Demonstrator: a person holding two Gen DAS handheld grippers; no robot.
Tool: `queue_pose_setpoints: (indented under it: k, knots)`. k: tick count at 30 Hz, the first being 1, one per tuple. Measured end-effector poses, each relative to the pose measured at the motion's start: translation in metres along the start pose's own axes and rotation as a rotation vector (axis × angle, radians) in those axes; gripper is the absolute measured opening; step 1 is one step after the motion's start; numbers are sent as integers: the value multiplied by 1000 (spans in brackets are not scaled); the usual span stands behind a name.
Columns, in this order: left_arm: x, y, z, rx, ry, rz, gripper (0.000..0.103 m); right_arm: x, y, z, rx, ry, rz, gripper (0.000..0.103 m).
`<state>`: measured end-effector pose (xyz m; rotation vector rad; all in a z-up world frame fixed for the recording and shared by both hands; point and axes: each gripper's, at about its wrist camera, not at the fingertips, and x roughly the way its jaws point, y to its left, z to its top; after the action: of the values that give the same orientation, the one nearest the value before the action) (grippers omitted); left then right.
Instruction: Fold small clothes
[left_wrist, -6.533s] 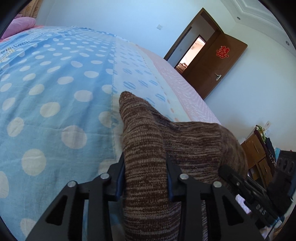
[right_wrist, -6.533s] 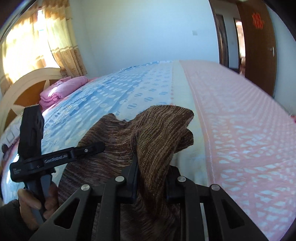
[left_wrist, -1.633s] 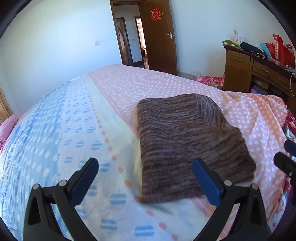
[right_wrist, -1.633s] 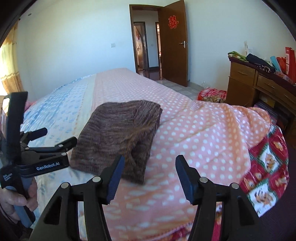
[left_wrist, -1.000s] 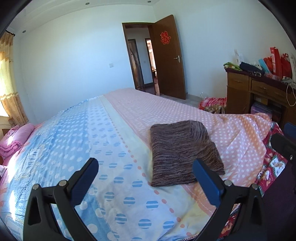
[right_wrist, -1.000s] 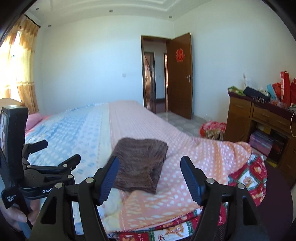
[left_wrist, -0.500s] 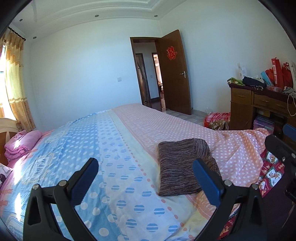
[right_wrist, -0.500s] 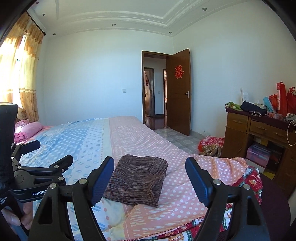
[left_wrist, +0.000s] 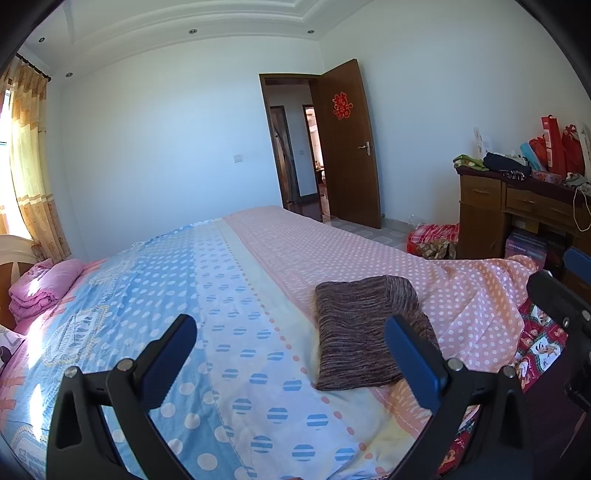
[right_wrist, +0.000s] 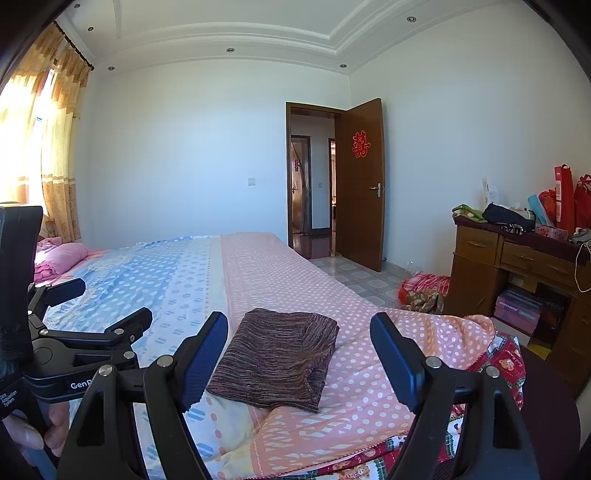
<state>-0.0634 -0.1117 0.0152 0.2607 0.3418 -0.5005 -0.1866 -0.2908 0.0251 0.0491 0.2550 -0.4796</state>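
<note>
1. Far left, by the curtain (right_wrist: 55, 122), a pink folded bundle (left_wrist: 40, 288) sits at the head end of the bed (left_wrist: 177, 295), well apart from the work.
2. Next comes the left tool (left_wrist: 290, 354), held by a hand (right_wrist: 44, 424) at the near edge of the bed. Its jaws stand wide apart with nothing between them, clear of the quilt.
3. The brown knit garment (right_wrist: 280, 358) lies folded into a flat rectangle on the pink dotted part of the quilt, close to the near edge and toward the foot corner. It touches neither tool.
4. The right tool (right_wrist: 299, 362) hovers off the near edge, jaws spread and empty, the garment framed between them only by line of sight.
5. Far right stands a wooden dresser (right_wrist: 517, 273) with bags and clothes piled on top. A red checked bundle (right_wrist: 424, 286) lies on the floor near the open door (right_wrist: 364, 184).
6. By my reckoning the fold on this piece looks finished, so the step in hand is pulling clear.
7. To do that well, keep both tools open and lifted so no pad snags the loose knit and drags a layer out of line.
8. The right-hand edge of the garment shows a soft, slightly bulging fold. If any tidying is wanted, a light press flat there would serve better than a fresh pinch.
9. I see no other loose small garment on the bed to take next.
</note>
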Motion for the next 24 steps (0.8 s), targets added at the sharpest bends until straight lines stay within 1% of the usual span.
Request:
queue_pose_setpoints:
  k: [24]
  knots:
    - [2, 4, -3, -2, 5, 2, 103, 0, -1, -3, 3, 3, -6, 80]
